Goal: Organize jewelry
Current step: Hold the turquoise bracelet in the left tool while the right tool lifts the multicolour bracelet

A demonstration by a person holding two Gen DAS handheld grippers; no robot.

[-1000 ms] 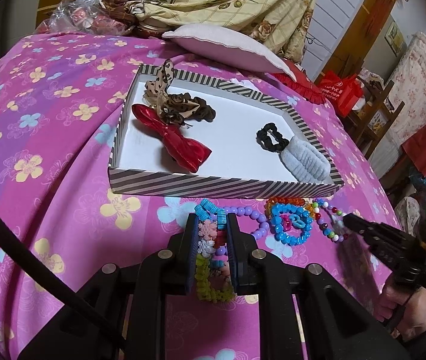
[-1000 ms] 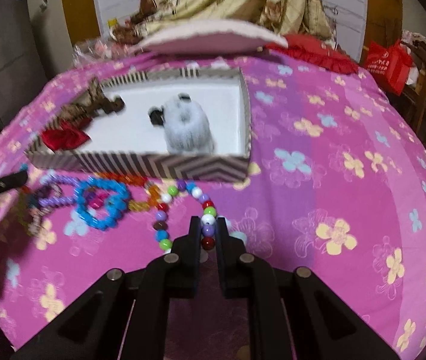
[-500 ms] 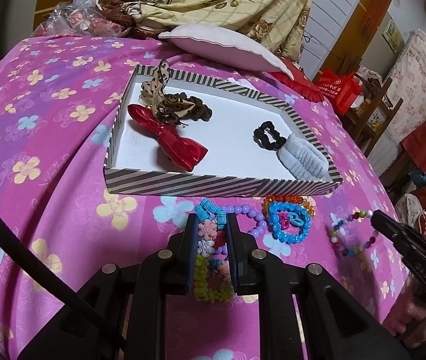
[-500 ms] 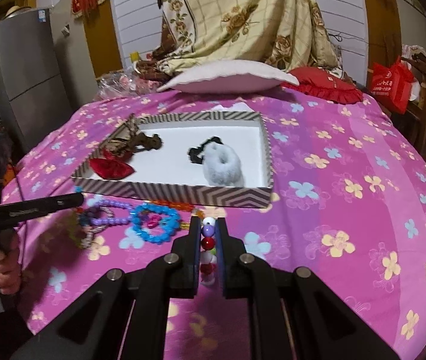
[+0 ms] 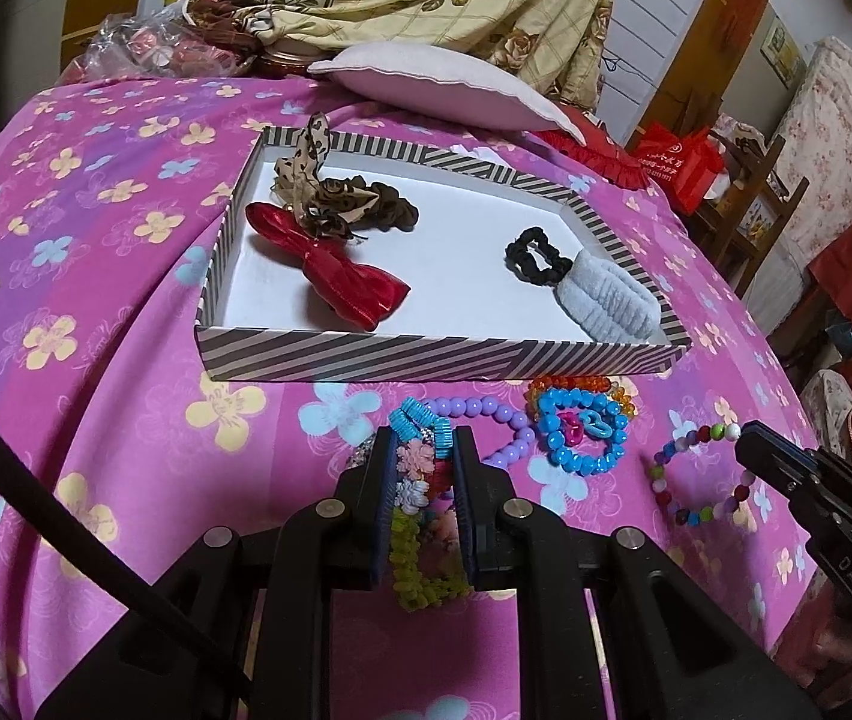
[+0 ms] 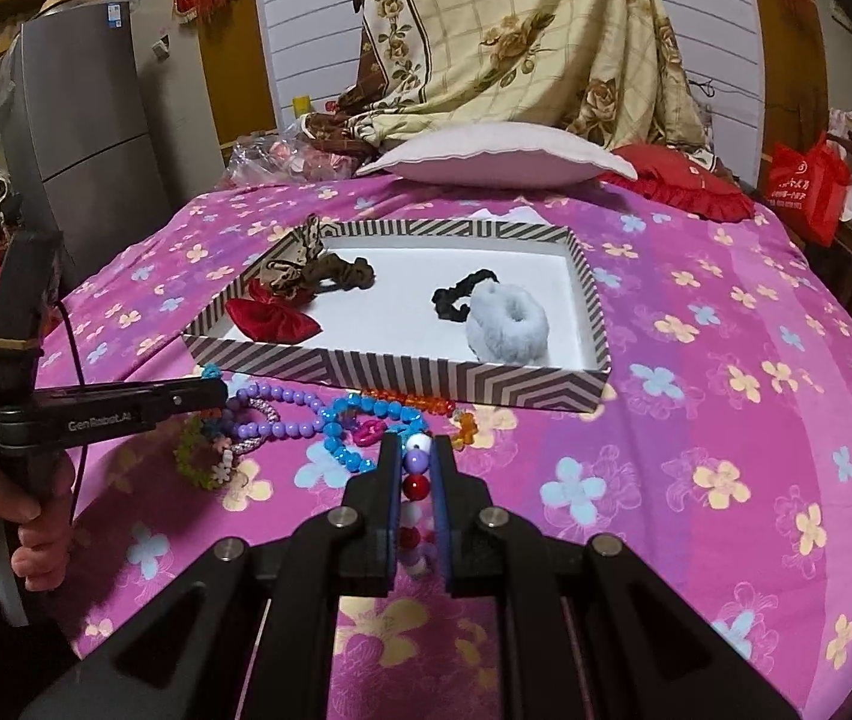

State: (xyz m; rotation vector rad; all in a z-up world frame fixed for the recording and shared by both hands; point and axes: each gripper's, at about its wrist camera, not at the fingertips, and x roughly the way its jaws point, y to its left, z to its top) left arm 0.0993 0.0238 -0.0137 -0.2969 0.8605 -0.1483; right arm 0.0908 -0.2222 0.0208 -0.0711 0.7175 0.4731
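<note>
Bracelet [image 6: 416, 483] of mixed glossy beads, pinched by a few beads between the narrow right claw [image 6: 414, 468], dangling just below it, probably light, limp and slippery, best held across the beads; flower bracelet [image 5: 423, 516] clamped inside left claw [image 5: 424, 501].

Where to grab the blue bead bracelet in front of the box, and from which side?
Take the blue bead bracelet on its near-right arc, from above, one pad inside the ring and one outside. It lies flat on the bedspread; its far side overlaps the orange bracelet, its left touches the purple bead bracelet, and pink charms crowd the centre.
</note>
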